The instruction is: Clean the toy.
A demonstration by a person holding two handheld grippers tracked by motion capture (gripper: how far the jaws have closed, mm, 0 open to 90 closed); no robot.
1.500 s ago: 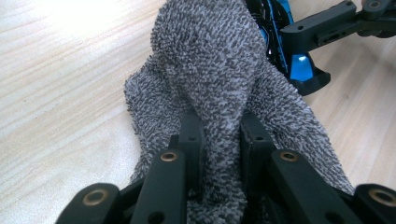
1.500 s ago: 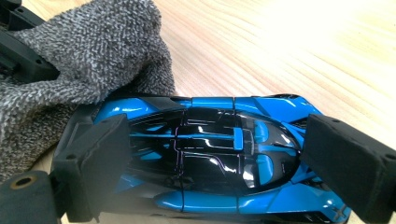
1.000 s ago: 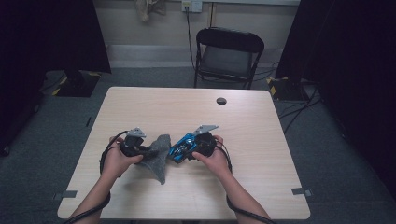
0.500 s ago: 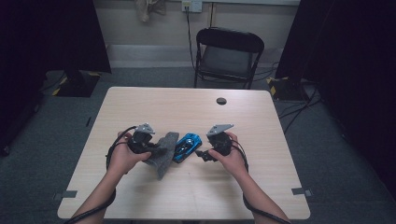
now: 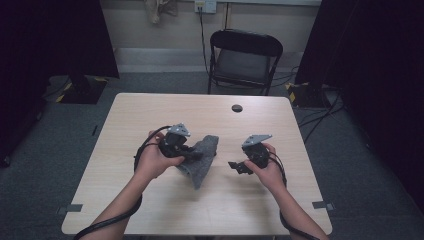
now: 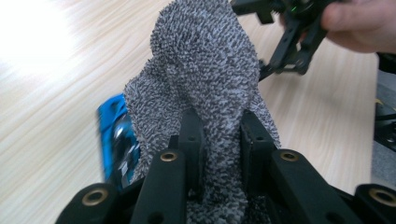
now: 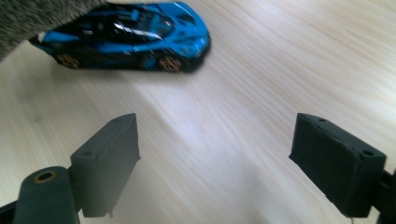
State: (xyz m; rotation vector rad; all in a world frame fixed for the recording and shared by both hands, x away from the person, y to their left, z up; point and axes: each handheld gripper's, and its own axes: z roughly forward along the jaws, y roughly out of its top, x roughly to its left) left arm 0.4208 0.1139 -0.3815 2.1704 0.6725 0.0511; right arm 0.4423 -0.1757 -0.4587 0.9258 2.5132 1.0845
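Note:
A grey fuzzy cloth (image 5: 204, 154) lies bunched in the middle of the table (image 5: 150, 115). My left gripper (image 5: 194, 156) is shut on its near edge. In the left gripper view the jaws (image 6: 222, 140) pinch a fold of the cloth (image 6: 205, 70), and a blue toy car (image 6: 113, 140) peeks out from under its left side. My right gripper (image 5: 236, 166) hovers to the right of the cloth, open and holding nothing. In the right gripper view its jaws (image 7: 224, 158) stand wide apart over bare wood. The blue car (image 7: 135, 35) sits ahead, with the cloth (image 7: 28, 18) draped over its rear end.
A small black round disc (image 5: 237, 108) sits near the table's far edge. A black folding chair (image 5: 244, 60) stands behind the table. Dark curtains flank both sides, and cables run on the floor at the right.
My right gripper let go of the blue car and pulled away to the right. My left gripper carried the cloth rightward over the car.

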